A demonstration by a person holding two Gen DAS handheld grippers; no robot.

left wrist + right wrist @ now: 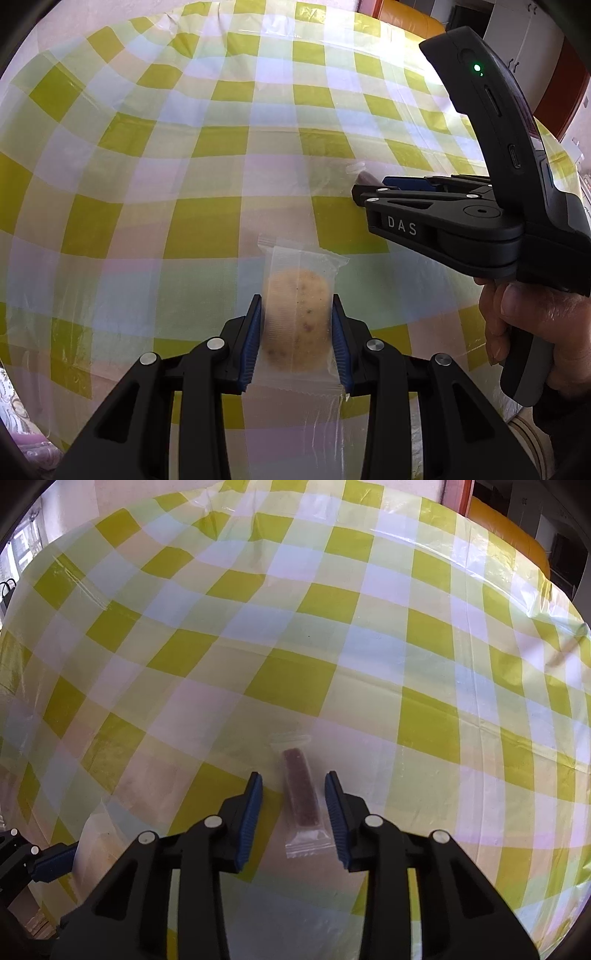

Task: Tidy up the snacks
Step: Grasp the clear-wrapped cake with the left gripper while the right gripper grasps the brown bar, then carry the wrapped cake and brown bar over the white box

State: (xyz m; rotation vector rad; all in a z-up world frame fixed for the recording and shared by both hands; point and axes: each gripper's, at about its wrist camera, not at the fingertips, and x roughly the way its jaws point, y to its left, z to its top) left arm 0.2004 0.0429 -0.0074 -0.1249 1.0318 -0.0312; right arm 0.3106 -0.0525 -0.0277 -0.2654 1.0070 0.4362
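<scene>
Left gripper (295, 339) clamps a wrapped cookie (297, 317) at 6 o'clock, above the checked tablecloth (221, 147). Right gripper (293, 812) is released, its blue pads (334, 812) straddling a wrapped brown bar (300, 790) lying on the cloth without touching it.

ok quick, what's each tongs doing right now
Left tongs: shut on the cookie pack.
Right tongs: open, pads not touching the brown bar pack lying between them.

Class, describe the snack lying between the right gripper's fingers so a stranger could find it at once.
On the yellow-and-white checked plastic tablecloth, between the right gripper and its blue pads, lies a thin reddish-brown bar in a clear wrapper. It is narrow and dark; the other snack is round.
</scene>
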